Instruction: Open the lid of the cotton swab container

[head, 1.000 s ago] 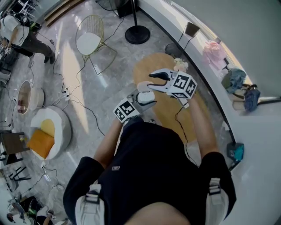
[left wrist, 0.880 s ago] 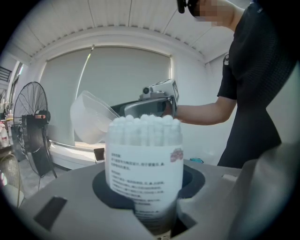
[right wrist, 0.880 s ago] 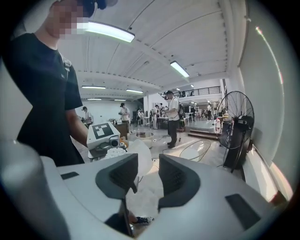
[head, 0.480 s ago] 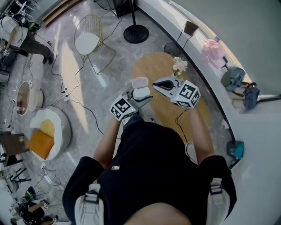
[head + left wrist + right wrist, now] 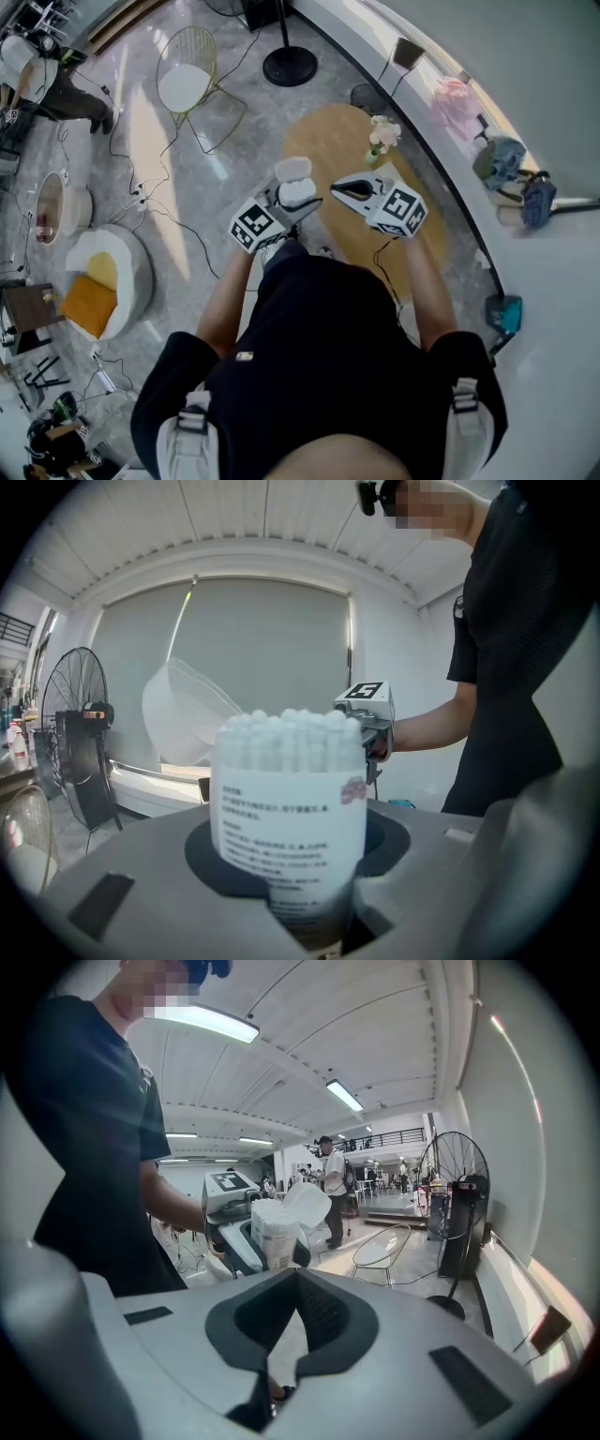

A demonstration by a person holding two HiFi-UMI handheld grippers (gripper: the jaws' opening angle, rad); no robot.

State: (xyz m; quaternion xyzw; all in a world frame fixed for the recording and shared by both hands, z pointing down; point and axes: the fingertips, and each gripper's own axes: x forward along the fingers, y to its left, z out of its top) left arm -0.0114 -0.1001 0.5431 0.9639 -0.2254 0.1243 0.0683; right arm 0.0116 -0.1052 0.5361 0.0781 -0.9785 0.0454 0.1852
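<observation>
L gripper (image 5: 292, 208) fingers clamp the cotton swab container (image 5: 286, 799) upright in mid-air. Its lid (image 5: 183, 714) is flipped open at 10 o'clock. R gripper (image 5: 339, 191) sits apart at container's 3 o'clock, fingers pressed together, empty.

Translucent plastic lid (image 5: 183, 714); paper-labelled container (image 5: 286, 803); glossy floor (image 5: 131, 159)

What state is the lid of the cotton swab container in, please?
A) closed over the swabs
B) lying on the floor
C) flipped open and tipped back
C: in the left gripper view the lid stands tipped back beside the container, leaving the swabs uncovered.
</observation>
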